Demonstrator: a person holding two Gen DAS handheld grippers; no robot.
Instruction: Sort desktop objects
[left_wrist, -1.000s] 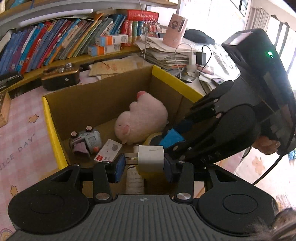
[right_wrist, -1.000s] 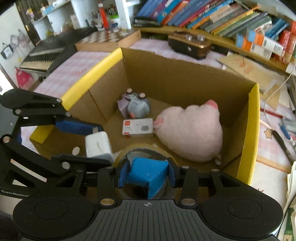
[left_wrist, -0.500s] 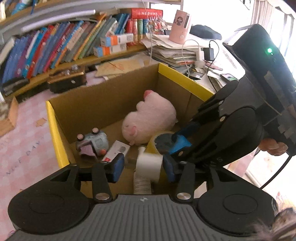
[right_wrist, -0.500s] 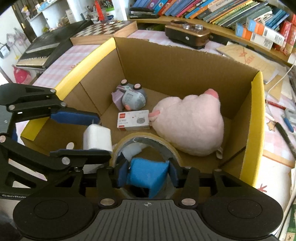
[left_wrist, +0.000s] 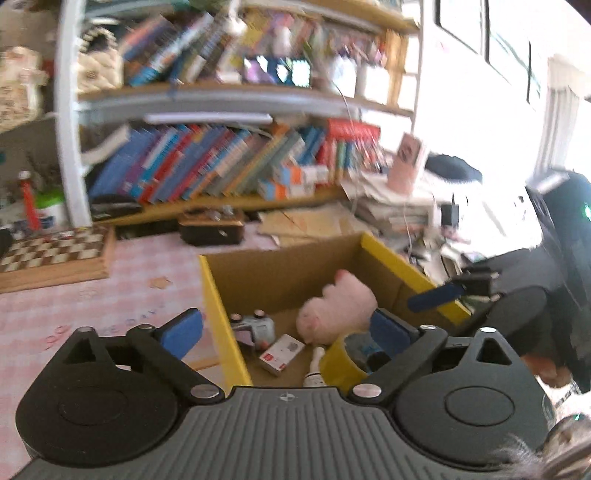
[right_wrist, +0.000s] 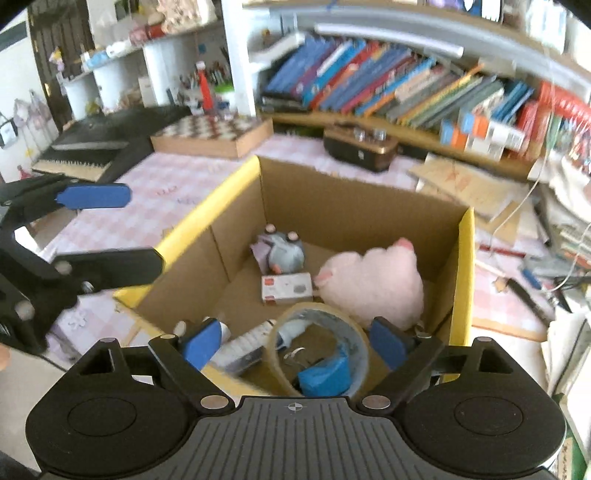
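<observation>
1. While both grippers are held above the cardboard box (right_wrist: 332, 206), the left gripper (left_wrist: 286, 328) is seen with jaws spread wide and nothing between them.
2. The right gripper (right_wrist: 295, 341) is likewise seen with jaws spread, empty.
3. Inside the box, a tape roll (right_wrist: 321, 347) is found at the near wall, leaning beside a pink plush toy (right_wrist: 373, 284).
4. A small red-and-white box (right_wrist: 286, 288) and a grey toy (right_wrist: 284, 251) are placed further back.
5. The box is set on a pink checked bench (right_wrist: 166, 199).
</observation>
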